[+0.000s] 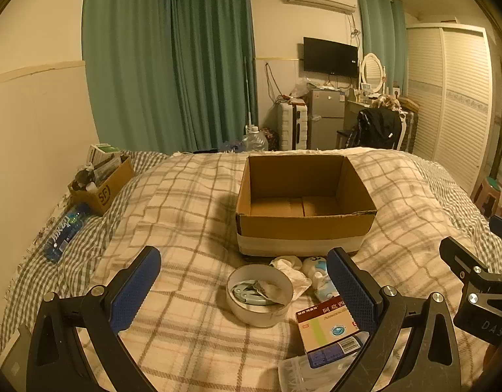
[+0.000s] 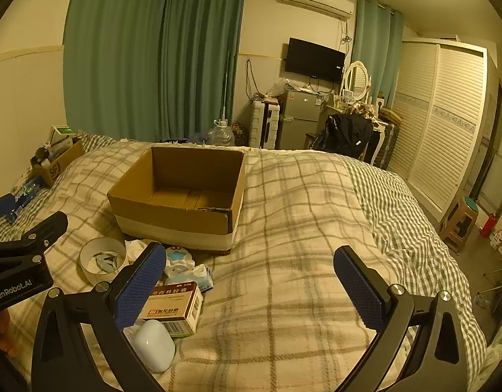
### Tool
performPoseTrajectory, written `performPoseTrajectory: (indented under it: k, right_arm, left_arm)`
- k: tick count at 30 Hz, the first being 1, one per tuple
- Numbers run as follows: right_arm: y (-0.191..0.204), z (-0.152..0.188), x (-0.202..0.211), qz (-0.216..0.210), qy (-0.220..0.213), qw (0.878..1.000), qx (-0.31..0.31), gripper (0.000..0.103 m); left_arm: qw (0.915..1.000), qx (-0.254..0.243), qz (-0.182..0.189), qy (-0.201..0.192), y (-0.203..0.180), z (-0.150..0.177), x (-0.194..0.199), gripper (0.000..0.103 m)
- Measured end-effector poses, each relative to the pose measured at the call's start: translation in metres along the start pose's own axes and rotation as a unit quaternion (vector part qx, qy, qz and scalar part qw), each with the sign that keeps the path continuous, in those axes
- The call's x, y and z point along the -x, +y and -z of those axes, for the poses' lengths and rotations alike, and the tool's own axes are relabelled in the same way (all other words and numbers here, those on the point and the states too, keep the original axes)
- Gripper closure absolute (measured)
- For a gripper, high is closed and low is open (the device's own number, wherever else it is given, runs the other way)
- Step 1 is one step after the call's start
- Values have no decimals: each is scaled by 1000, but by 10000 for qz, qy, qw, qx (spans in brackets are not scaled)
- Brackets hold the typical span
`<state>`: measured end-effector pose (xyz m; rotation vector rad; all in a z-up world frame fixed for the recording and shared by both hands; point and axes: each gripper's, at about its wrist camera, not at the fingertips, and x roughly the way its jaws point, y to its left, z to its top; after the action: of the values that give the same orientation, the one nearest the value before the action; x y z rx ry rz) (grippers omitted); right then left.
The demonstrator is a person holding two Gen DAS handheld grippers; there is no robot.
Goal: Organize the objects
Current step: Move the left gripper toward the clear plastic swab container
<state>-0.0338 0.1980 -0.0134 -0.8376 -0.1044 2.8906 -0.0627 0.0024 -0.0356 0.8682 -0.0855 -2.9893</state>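
An open, empty cardboard box [image 1: 303, 205] sits on the plaid bedspread; it also shows in the right wrist view [image 2: 182, 196]. In front of it lie a white tape roll [image 1: 260, 294] holding small items, crumpled tissue [image 1: 292, 272], a white-blue toy [image 1: 319, 277], a medicine box [image 1: 327, 325] and a plastic packet [image 1: 303, 374]. The right wrist view shows the tape roll [image 2: 102, 259], the medicine box [image 2: 174, 307] and a white earbud case [image 2: 151, 344]. My left gripper [image 1: 244, 289] is open above the tape roll. My right gripper [image 2: 251, 282] is open over bare bedspread, right of the pile.
A small SF carton [image 1: 102, 183] full of items and a blue water bottle [image 1: 66, 228] lie at the bed's left edge by the wall. Green curtains, a fridge [image 1: 326, 117], a chair with a jacket and a wardrobe stand beyond the bed. A stool [image 2: 460, 223] stands right.
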Motion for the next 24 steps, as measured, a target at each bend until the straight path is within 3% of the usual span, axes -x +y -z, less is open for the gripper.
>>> performPoseTrajectory:
  k: [24]
  right_arm:
    - [10,-1,-2,60,121,9998,148,0]
  left_arm:
    - [9999,17,81,80,4,2,-4,0]
